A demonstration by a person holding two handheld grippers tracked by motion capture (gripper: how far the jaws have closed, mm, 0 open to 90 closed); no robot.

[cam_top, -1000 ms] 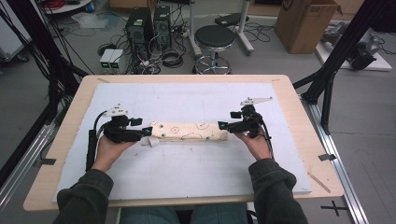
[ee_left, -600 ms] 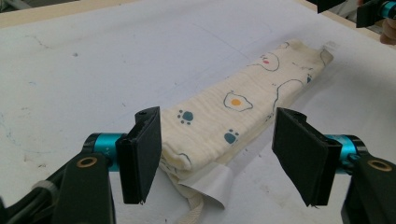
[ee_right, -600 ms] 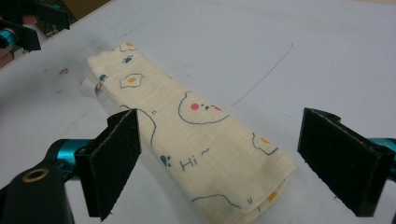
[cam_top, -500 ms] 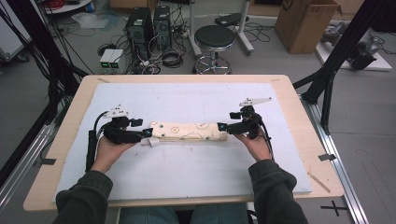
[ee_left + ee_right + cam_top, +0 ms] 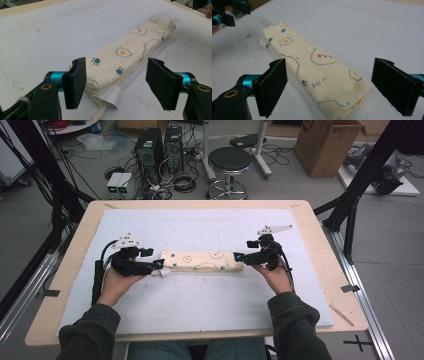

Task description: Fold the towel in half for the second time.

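Cloth (image 5: 202, 261) lies folded into a long strip on the white mat (image 5: 210, 227); my left tongs (image 5: 159, 265) and right tongs (image 5: 239, 257) stand released at its ends, with further folding likely left.

Bare white mat (image 5: 210, 305) surrounds the folded cloth (image 5: 202, 261).

No visible change since earlier

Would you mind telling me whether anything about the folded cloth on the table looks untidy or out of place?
Mostly tidy: the folded cloth lies flat as a long strip. At the end by the left gripper, a white label and a bit of hem stick out from under the fold.
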